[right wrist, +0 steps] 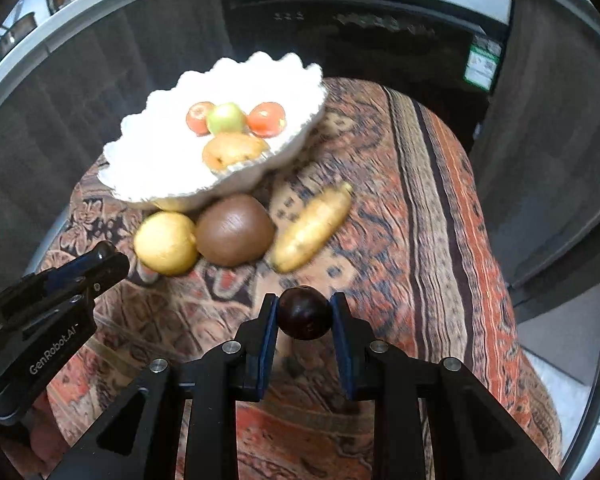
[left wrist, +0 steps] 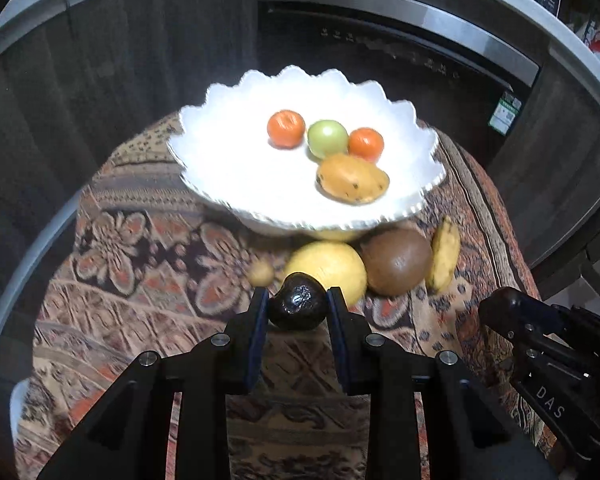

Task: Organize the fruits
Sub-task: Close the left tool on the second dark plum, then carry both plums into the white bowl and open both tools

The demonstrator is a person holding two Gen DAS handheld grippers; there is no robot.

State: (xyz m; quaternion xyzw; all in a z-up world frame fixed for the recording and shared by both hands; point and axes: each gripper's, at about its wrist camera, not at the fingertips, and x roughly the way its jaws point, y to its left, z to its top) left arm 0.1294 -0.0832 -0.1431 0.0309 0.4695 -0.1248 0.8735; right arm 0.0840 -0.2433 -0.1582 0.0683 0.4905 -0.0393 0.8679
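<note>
Dark wooden cupboards and a shiny black oven door are standing behind a round surface [left wrist: 148, 280] that is wearing a patterned red and brown cloth. A white bowl with a wavy edge [left wrist: 228, 96] is sitting on the far side of it. Inside the bowl are lying two small orange fruits [left wrist: 286, 129], a round green fruit [left wrist: 327, 138] and a spotted yellow-orange fruit [left wrist: 353, 179].

The left gripper [left wrist: 298, 308] is holding a small dark, bumpy, pear-shaped fruit [left wrist: 298, 306] — its fingers are pressing in on both sides. The right gripper [right wrist: 305, 312] is holding a small dark, round, shiny fruit [right wrist: 305, 312] in the same tight way. Both fruits are hanging above the cloth, on the near side of the bowl.

Just in front of the bowl, a big yellow round fruit [left wrist: 328, 266], a brown round fruit [left wrist: 398, 260] and a short yellow banana-like fruit [left wrist: 444, 254] are waiting on the cloth. The yellow one and the brown one are touching.

What could go wrong? The two dark fruits are smooth and round, so they could slip out if the fingers are loosening too soon. The two grippers are near each other and could bump on the way to the bowl. A low pass could knock the wavy edge, or push the waiting fruits so they roll off the surface — round things roll easily.
</note>
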